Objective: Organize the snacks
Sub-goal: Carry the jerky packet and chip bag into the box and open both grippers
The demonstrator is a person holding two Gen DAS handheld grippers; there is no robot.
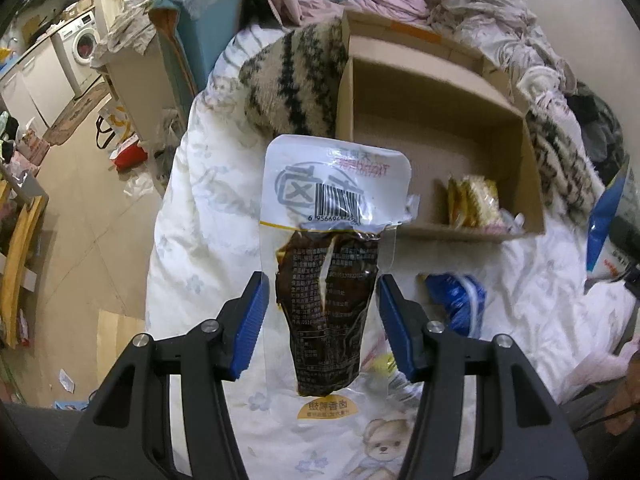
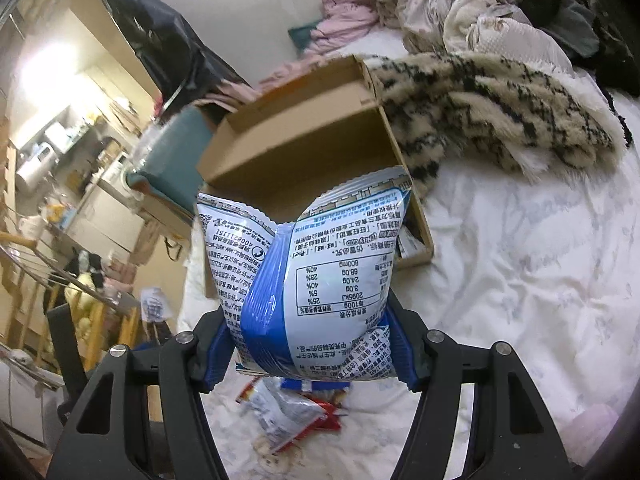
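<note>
In the left wrist view a clear vacuum pouch with dark brown food and a barcode stands between the blue pads of my left gripper. The pads sit wide apart at the pouch's edges, and I cannot tell whether they touch it. Beyond it an open cardboard box lies on the bed with yellow snack packs inside. My right gripper is shut on a puffed blue-and-white snack bag, held up in front of the same box.
A blue snack pack lies on the white quilt right of my left gripper. A red-and-white packet lies on the quilt under the right gripper. A striped furry blanket and piled clothes lie behind the box. The floor drops off at the left.
</note>
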